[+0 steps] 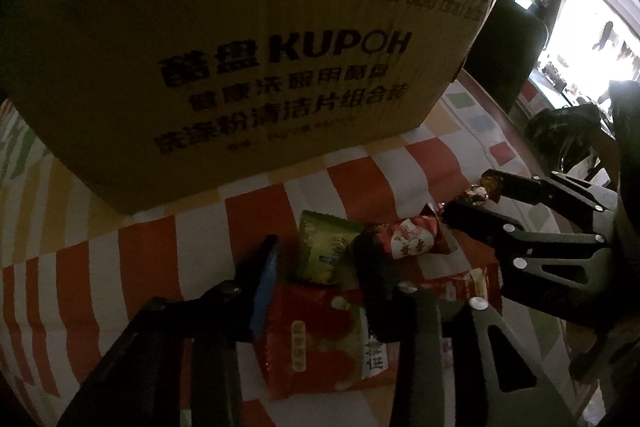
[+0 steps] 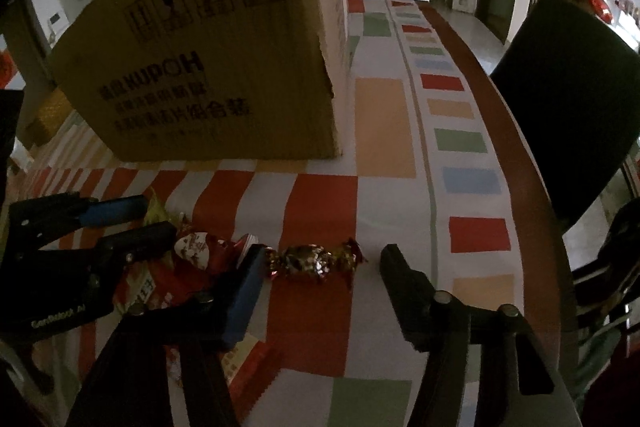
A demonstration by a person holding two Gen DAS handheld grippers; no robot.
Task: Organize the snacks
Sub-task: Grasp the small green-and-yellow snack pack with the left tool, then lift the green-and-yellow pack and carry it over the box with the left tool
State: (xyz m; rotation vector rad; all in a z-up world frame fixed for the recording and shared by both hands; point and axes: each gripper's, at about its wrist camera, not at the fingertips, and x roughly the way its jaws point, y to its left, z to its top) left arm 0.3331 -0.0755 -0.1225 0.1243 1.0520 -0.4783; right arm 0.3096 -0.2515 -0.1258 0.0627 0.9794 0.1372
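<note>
Left claw (image 1: 320, 263) narrowly pinches probably the green packet (image 1: 320, 251); right claw (image 2: 320, 263) half-wide, should close squarely on the foil candy (image 2: 312, 262).

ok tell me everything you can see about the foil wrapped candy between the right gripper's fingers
The foil wrapped candy is a small twist-wrapped sweet in crinkly, shiny gold-brown foil with reddish twisted ends. It lies on its side, lengthwise across the checked tablecloth, on a red and white patch in front of the cardboard box. It sits between the fingers of the right gripper: one twisted end is at or against the blue-padded finger, while the black finger stands clear of the other end. The foil looks intact.
</note>
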